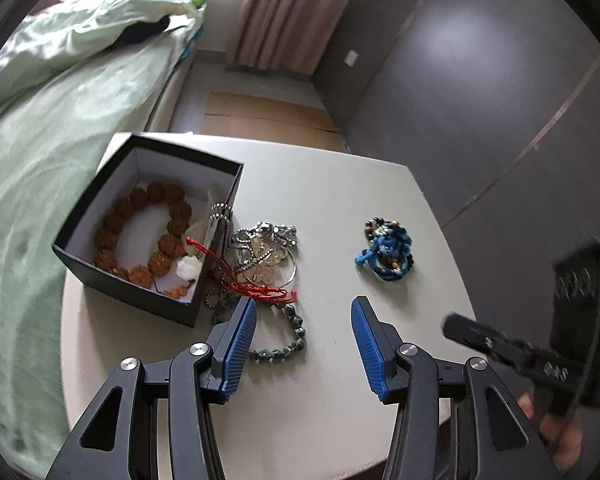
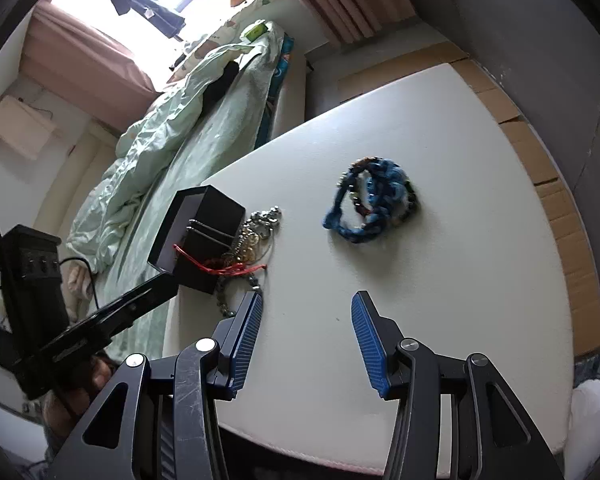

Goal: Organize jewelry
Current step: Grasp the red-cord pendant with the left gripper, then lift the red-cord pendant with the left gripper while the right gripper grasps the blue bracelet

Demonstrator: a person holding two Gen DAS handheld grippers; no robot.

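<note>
Approach — both claws parted and empty above the table (image 1: pixel 340 184)

We lower the left claw (image 1: pixel 303 338) over the dark bead bracelet (image 1: pixel 288 334) beside the black box (image 1: pixel 148 232), pinch one strand only — the right claw (image 2: pixel 306 336) faces the blue bracelets (image 2: pixel 374 208)

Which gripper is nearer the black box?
Left. The left gripper hovers open just right of the black box, above the jewelry pile. The right gripper is open farther right, facing the blue bracelet.
</note>
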